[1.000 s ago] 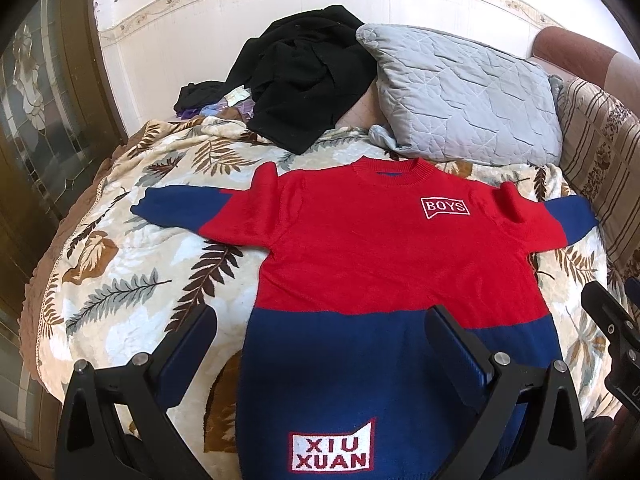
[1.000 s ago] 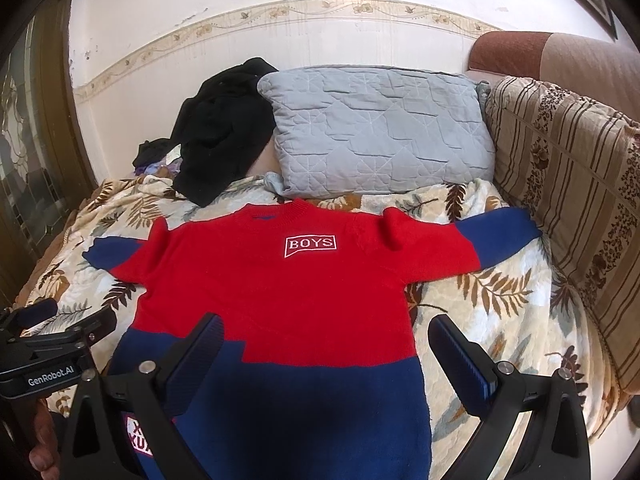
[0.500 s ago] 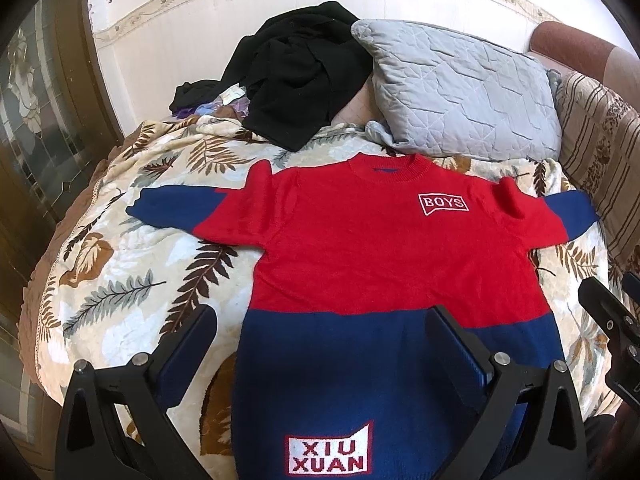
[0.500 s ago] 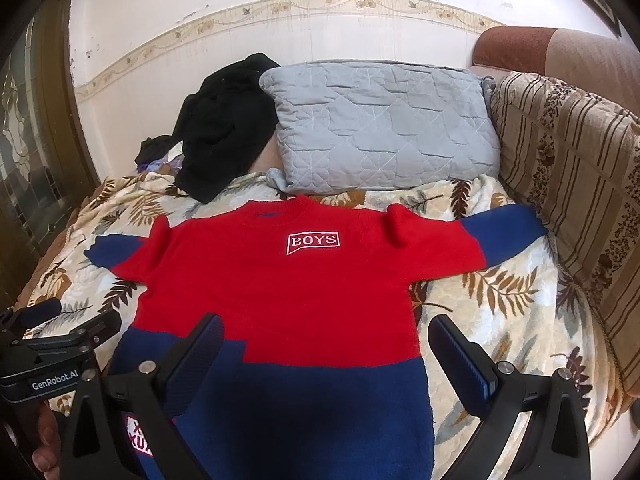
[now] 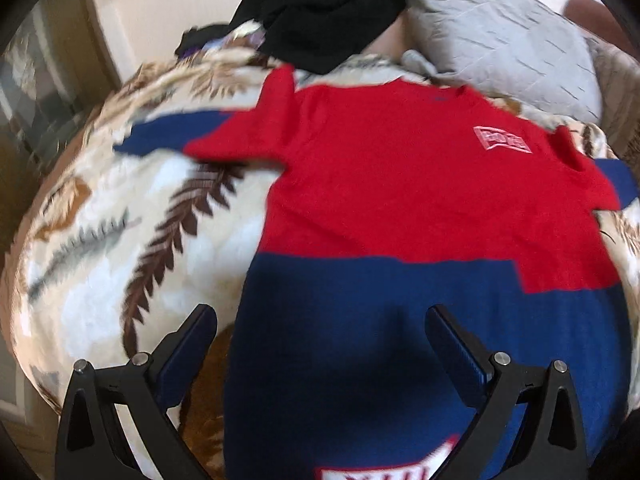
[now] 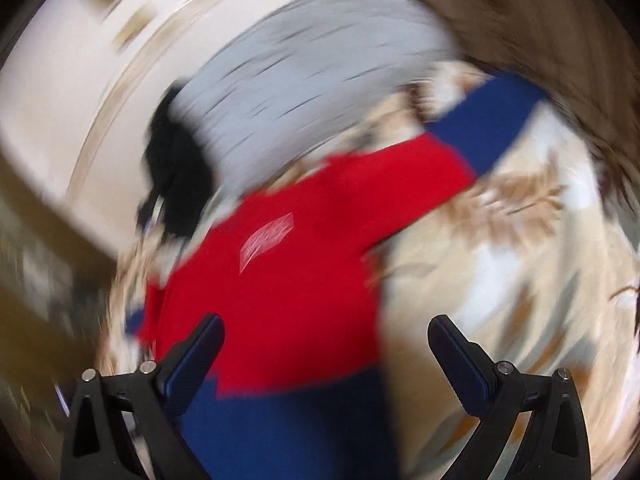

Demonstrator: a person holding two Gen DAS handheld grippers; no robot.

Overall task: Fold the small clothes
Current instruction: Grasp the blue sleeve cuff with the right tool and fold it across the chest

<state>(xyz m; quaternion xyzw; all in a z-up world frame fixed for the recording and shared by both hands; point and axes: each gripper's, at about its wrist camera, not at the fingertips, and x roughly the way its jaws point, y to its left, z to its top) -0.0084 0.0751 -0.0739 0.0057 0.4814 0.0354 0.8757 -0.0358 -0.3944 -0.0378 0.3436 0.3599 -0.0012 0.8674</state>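
Note:
A small red and navy sweater (image 5: 400, 200) lies flat, front up, on a leaf-print bedspread (image 5: 120, 240), sleeves spread out. My left gripper (image 5: 320, 320) is open and empty above the navy hem at the sweater's left side. My right gripper (image 6: 326, 332) is open and empty above the sweater's (image 6: 288, 280) right side; that view is heavily blurred and tilted. The right sleeve's navy cuff (image 6: 488, 128) points to the upper right there.
A grey quilted pillow (image 5: 500, 36) and a heap of black clothes (image 5: 320, 12) lie at the head of the bed. A brown striped cushion (image 6: 540, 32) lines the right side. The bed's left edge drops off near a glazed door (image 5: 36, 92).
Both grippers have moved forward and down toward the sweater. The right gripper has swung and rolled sharply, blurring its view. Both stay open; the sweater has not moved.

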